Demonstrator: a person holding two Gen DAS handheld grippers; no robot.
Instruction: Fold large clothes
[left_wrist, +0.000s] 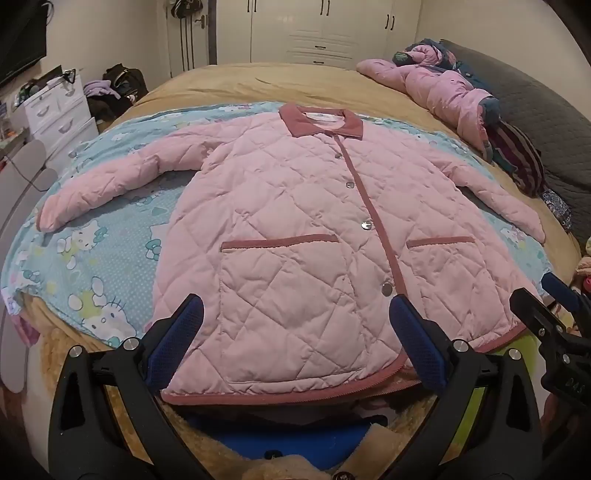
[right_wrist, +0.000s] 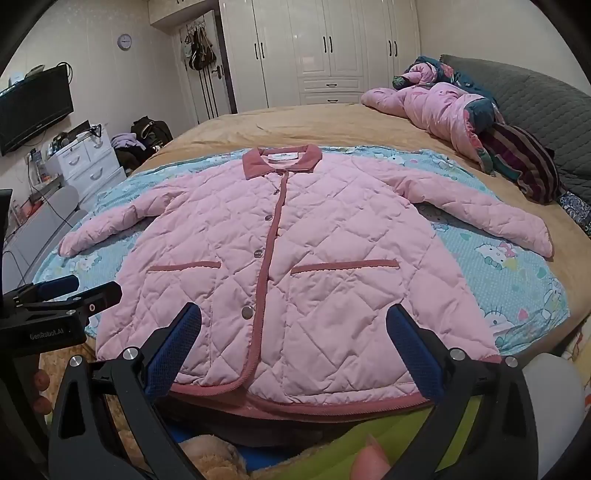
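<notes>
A pink quilted jacket (left_wrist: 295, 229) with a dark pink collar and trim lies flat, front up and buttoned, on a blue cartoon-print sheet (left_wrist: 92, 258), sleeves spread to both sides. It also shows in the right wrist view (right_wrist: 295, 258). My left gripper (left_wrist: 295, 314) is open, its blue pads (left_wrist: 184, 325) wide apart just above the jacket's left hem half. My right gripper (right_wrist: 293, 321) is open above the right hem half, holding nothing. The right gripper shows at the left wrist view's right edge (left_wrist: 554, 306), and the left gripper at the right wrist view's left edge (right_wrist: 62, 291).
The sheet (right_wrist: 517, 277) lies on a tan bedspread (right_wrist: 314, 122). A heap of pink and dark clothes (right_wrist: 461, 110) sits at the far right by a grey pillow (right_wrist: 535, 103). White drawers (right_wrist: 85, 162), a TV and wardrobes stand beyond the bed.
</notes>
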